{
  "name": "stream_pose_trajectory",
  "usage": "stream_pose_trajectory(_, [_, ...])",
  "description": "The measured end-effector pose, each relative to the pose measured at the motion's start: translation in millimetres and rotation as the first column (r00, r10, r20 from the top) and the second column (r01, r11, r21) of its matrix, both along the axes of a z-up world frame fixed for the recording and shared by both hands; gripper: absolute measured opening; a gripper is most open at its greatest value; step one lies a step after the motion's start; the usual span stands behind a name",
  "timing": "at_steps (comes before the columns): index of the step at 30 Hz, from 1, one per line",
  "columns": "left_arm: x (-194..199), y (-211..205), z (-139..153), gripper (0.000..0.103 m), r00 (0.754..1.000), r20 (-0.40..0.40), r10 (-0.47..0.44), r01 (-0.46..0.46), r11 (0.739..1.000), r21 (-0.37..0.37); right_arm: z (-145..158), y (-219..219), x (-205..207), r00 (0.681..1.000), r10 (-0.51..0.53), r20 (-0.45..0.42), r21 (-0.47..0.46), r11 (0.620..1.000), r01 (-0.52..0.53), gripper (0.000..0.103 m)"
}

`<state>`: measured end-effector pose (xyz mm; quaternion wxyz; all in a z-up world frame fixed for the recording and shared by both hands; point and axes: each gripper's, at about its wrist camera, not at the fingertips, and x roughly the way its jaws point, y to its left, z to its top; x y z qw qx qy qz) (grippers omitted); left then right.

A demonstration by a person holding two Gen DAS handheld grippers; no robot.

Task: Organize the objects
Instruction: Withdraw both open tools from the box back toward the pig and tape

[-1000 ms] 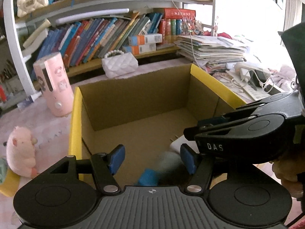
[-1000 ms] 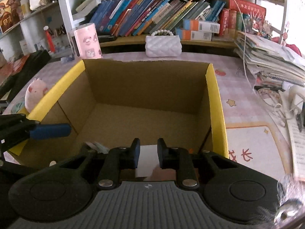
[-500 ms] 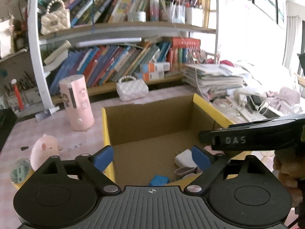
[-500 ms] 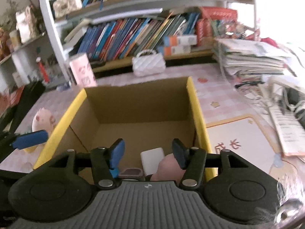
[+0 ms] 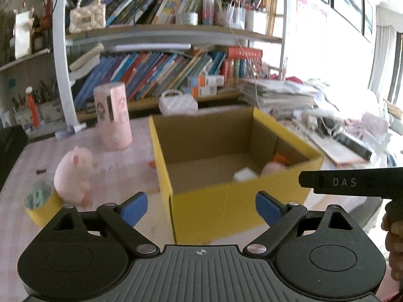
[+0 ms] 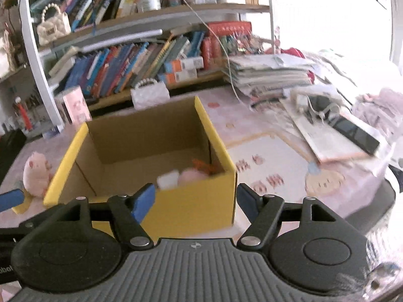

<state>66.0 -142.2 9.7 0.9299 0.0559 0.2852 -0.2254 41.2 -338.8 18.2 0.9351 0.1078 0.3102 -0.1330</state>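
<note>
A yellow cardboard box (image 5: 216, 209) (image 6: 201, 201) stands on the pink table. Inside lie a white block (image 5: 244, 175) (image 6: 167, 180), a pink soft toy (image 5: 273, 167) (image 6: 192, 176) and something orange (image 6: 204, 164). My left gripper (image 5: 201, 207) is open and empty, held back from the box's near wall. My right gripper (image 6: 194, 198) hangs in front of the box with its jaws opening and nothing between them. Its black body (image 5: 350, 182) shows at the right of the left wrist view.
A pink pig plush (image 5: 74, 173) (image 6: 36, 173) and a yellow tape roll (image 5: 41, 202) sit left of the box. A pink cylinder (image 5: 113, 115) and white quilted purse (image 5: 177, 103) stand behind it. Stacked papers, cables and a phone (image 6: 355, 133) crowd the right side.
Both grippers have pulled back and up out of the box. The left jaws widened and the right jaws opened, leaving the white block and pink toy lying inside.
</note>
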Motion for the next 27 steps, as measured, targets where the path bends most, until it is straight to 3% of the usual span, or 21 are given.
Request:
stream_pose_trajectory(13, [-39, 56, -26, 0.095, 0.991, -0.132, 0.034, -0.024, 0.997, 0.074, -30, 78, -43, 0.989, 0.072, -0.133, -0.019, 0.997, -0.075, 0.079])
stream_pose_trajectory(27, [-72, 110, -36, 0.096, 0.98, -0.175, 0.099, -0.081, 0.991, 0.107, -45, 135, -76, 0.975, 0.126, -0.181, 0.015, 0.992, -0.126, 0.082])
